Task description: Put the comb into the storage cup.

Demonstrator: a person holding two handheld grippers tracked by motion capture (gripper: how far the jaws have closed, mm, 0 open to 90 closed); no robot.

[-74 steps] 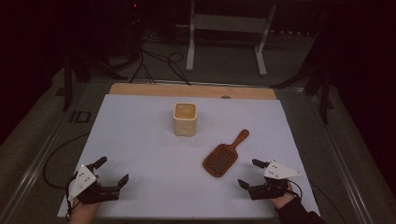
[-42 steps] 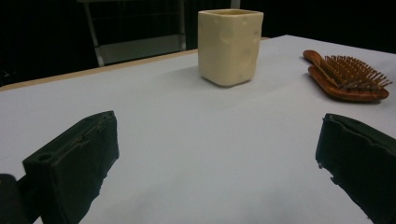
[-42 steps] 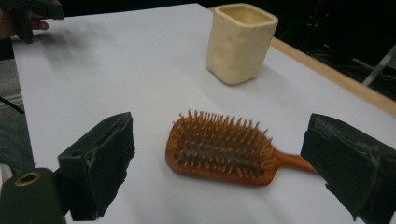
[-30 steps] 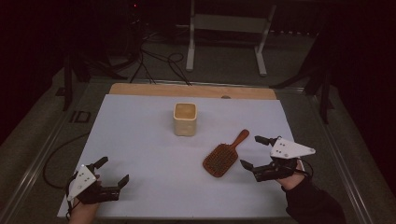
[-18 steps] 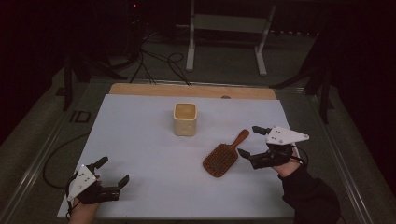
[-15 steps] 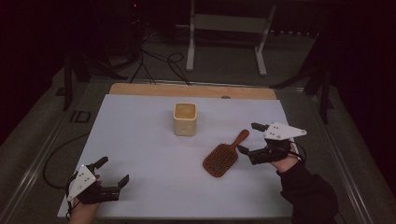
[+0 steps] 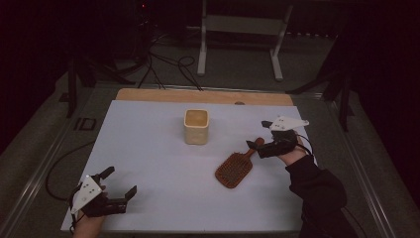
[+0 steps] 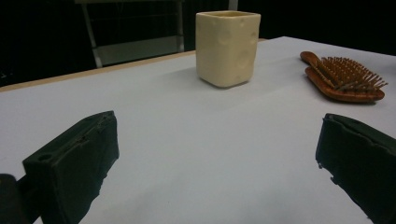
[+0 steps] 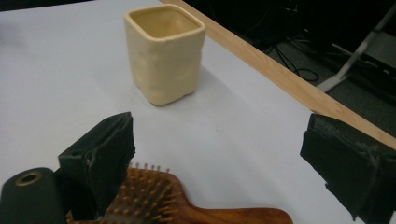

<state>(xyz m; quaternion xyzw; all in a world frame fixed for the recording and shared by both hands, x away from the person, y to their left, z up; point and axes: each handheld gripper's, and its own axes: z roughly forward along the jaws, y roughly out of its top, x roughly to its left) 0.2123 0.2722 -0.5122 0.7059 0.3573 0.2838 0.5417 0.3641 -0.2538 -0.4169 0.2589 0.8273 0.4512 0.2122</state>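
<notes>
A brown wooden hairbrush (image 7: pixel 234 170) lies bristles-up on the white table (image 7: pixel 148 148), its handle pointing to the far right. My right gripper (image 7: pixel 259 135) stands open at the handle end, one jaw on each side. In the right gripper view the hairbrush (image 9: pixel 159 200) lies low between the wide-apart jaws of the right gripper (image 9: pixel 219 135), with the cream square cup (image 9: pixel 164 51) beyond. My left gripper (image 7: pixel 120 181) rests open at the near left corner, holding nothing. From the left gripper (image 8: pixel 217 128) the cup (image 8: pixel 228 46) and the hairbrush (image 8: pixel 345 77) stand far ahead.
The cream cup (image 7: pixel 196 126) stands upright near the table's middle, left of the brush. A wooden strip (image 7: pixel 203 96) runs along the far edge. Beyond it are a metal stand (image 7: pixel 240 29) and cables on the dark floor.
My right gripper has travelled from the near right edge forward and left to the brush handle, staying open. The left gripper, brush and cup have not moved.
</notes>
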